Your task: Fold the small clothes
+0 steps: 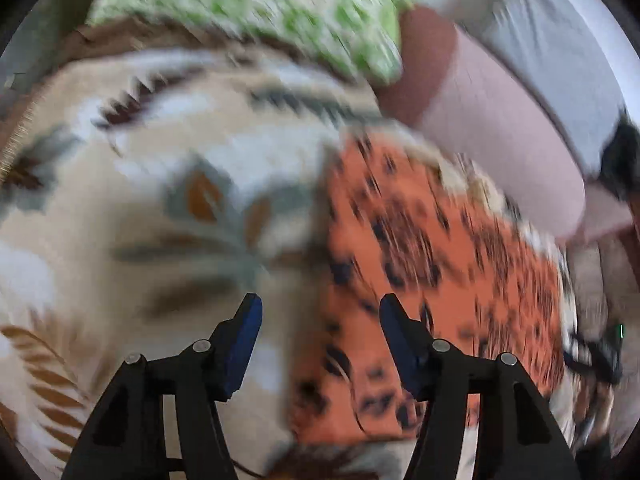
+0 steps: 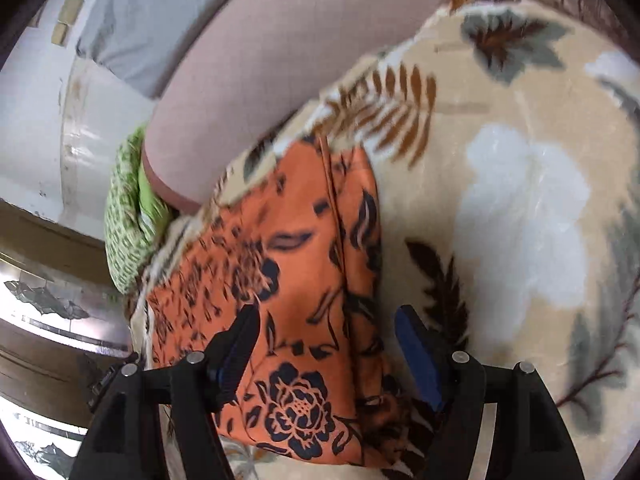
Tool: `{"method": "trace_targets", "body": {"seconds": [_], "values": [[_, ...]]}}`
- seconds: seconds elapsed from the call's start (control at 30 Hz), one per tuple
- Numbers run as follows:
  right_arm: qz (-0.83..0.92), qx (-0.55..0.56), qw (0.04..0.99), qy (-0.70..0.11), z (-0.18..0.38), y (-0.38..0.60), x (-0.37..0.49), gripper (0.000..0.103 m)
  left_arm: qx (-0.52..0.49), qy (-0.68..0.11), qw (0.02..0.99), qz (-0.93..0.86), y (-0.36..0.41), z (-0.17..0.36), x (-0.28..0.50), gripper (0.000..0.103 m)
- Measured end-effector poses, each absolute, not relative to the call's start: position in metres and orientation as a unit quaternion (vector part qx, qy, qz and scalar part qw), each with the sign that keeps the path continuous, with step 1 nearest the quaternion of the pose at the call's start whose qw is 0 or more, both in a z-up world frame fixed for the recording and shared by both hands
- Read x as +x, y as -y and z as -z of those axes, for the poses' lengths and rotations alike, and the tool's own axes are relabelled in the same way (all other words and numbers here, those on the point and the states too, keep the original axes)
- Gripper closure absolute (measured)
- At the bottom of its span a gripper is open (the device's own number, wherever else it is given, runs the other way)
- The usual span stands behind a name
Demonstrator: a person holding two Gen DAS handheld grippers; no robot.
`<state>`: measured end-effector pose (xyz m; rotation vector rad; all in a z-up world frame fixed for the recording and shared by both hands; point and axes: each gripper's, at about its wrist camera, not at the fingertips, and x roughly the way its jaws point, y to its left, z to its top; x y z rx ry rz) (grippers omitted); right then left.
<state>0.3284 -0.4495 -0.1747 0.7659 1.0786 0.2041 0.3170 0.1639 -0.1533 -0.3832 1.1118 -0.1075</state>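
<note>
Orange garment [image 2: 296,280]: orange ground, black/dark-navy floral print with a large outlined rose, leaves and small dashes; it reads as orange with blurred dark flecks in the left wrist view [image 1: 432,264]. Blanket [image 2: 520,208] under it: beige/cream ground, big white blossoms, grey-green leaves, rust-brown fern fronds and dark brown leaves; pillow [image 2: 280,60] is pale pink with a faint grid and a darker reddish-brown edge band. Green cloth [image 1: 280,4]: light green and white speckled print; grippers: black frames, blue pads [image 2: 420,356].
</note>
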Motion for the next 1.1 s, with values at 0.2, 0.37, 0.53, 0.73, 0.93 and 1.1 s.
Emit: {"method": "trace_targets", "body": {"seconds": [0.2, 0.37, 0.53, 0.73, 0.93, 1.1], "values": [[-0.083, 0.320, 0.769, -0.548, 0.188, 0.421, 0.337, 0.084, -0.104, -0.556, 0.824, 0.035, -0.116, 0.171, 0.321, 0.085], [-0.088, 0.315, 0.777, -0.537, 0.152, 0.413, 0.333, 0.087, -0.129, -0.552, 0.823, 0.020, -0.119, 0.136, 0.328, 0.087], [-0.127, 0.312, 0.790, -0.512, 0.088, 0.409, 0.290, 0.088, -0.119, -0.502, 0.855, 0.049, -0.119, 0.063, 0.279, 0.087], [-0.143, 0.335, 0.779, -0.510, 0.085, 0.416, 0.162, 0.085, -0.136, -0.515, 0.844, 0.069, -0.121, 0.063, 0.155, 0.086], [-0.084, 0.357, 0.738, -0.567, 0.187, 0.426, 0.081, 0.069, -0.169, -0.582, 0.795, 0.025, -0.144, 0.163, 0.114, 0.072], [-0.063, 0.324, 0.806, -0.491, 0.125, 0.443, 0.084, 0.026, -0.178, -0.526, 0.831, 0.003, -0.149, 0.110, 0.107, 0.037]]}}
